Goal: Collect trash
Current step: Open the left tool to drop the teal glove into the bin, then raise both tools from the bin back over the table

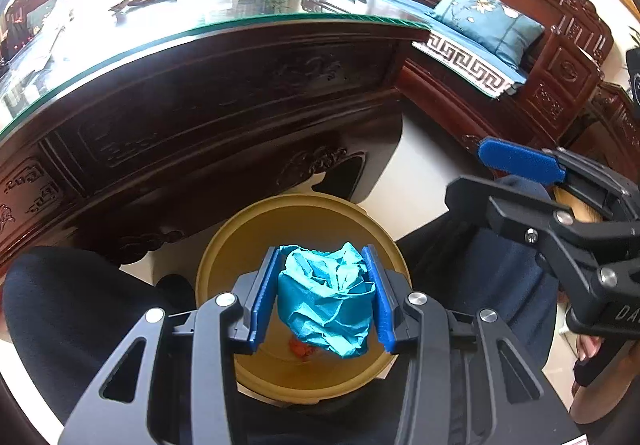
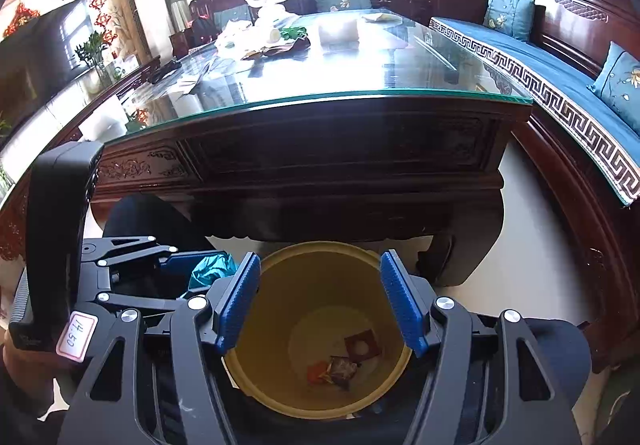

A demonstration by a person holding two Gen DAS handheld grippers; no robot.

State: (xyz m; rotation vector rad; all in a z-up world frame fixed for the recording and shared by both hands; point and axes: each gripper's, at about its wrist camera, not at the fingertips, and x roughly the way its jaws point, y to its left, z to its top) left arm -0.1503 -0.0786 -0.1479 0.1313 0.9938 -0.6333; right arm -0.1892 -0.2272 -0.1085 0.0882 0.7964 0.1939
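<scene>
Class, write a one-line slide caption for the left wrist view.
Left gripper holds crumpled blue paper over the yellow bin, right gripper open alongside.

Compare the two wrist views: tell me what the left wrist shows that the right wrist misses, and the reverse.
Only the left wrist view shows the left gripper shut on the crumpled teal paper, held over the yellow bin.

Only the right wrist view shows the bin floor clearly: a dark red square wrapper, a brown wrapper and an orange scrap. The right gripper is open and holds nothing.

Both show the bin, the glass-topped table, and the teal paper, only partly seen from the right.
</scene>
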